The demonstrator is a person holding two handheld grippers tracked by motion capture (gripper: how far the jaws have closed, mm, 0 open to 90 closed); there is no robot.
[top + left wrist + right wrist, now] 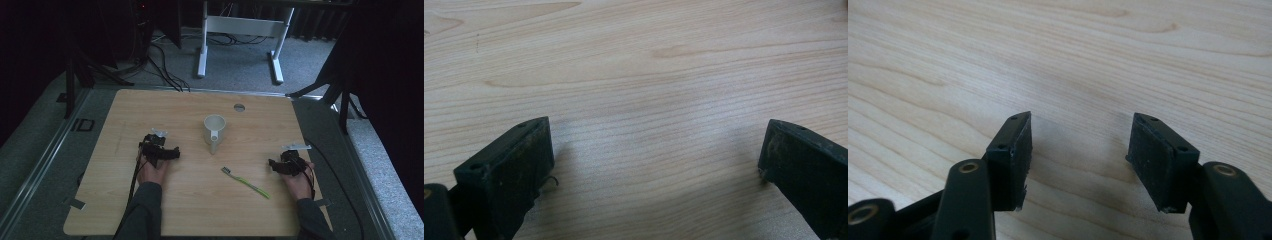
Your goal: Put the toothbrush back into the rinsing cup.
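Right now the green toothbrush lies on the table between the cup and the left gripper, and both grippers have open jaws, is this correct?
Not quite. In the high view the green toothbrush lies between the cup and the right gripper, not the left gripper. The rest holds: it lies on the table, and both grippers have open jaws.

Toothbrush bristles are way too small in the high view to make out; same for the inside of the white mug, just a pale blur; both forearms get chopped by the bottom edge; in the left gripper view the left gripper has its right jaw cut off at the frame's corner; the room behind the table is too dark to read.
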